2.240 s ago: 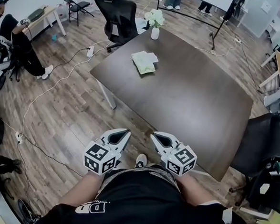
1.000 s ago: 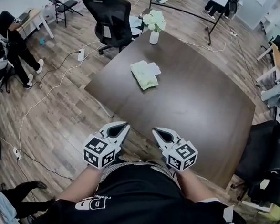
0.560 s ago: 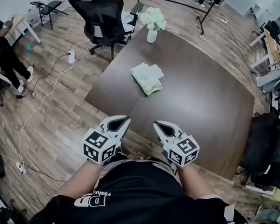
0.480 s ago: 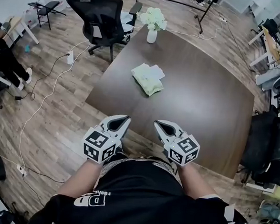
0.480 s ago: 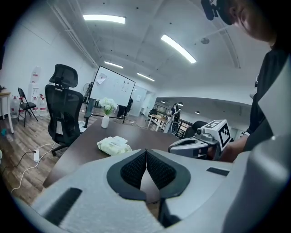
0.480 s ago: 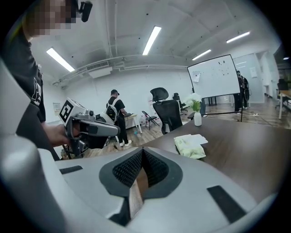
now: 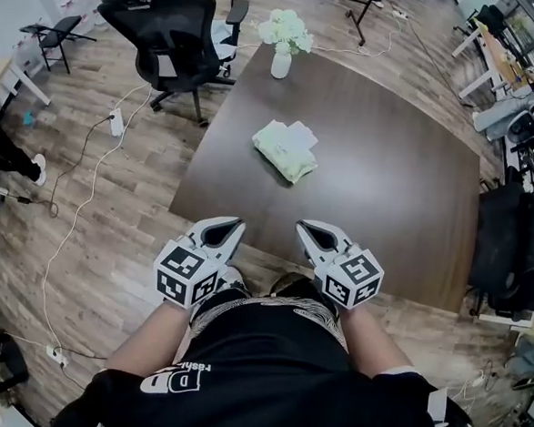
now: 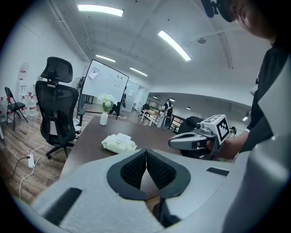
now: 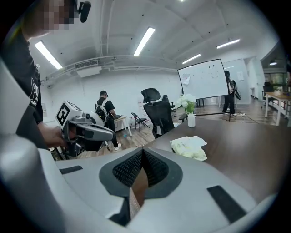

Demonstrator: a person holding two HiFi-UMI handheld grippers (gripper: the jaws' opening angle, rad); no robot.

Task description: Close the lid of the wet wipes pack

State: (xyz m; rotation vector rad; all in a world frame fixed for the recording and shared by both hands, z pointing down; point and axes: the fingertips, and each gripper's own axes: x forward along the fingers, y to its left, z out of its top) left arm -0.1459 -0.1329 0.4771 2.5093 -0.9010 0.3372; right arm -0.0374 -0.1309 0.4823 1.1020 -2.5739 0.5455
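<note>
Wet wipes pack (image 7: 285,153) flat on dark table (image 7: 386,207), long axis slanting far-left to near-right in head view. White lid flap (image 7: 300,134) at its far side looks lifted. Pack well ahead of my tongs, roughly between them. My hands side by side at near table edge, tips forward, tilted slightly down. Left gripper (image 7: 232,224): jaws pressed together, empty. Right gripper (image 7: 304,227): same.

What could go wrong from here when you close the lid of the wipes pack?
The pack lies loose on the table, well ahead of the shut left gripper and right gripper; pressing its open lid with one gripper may just slide it. The pack looks soft, so it could crumple under the push and the lid might not latch.
</note>
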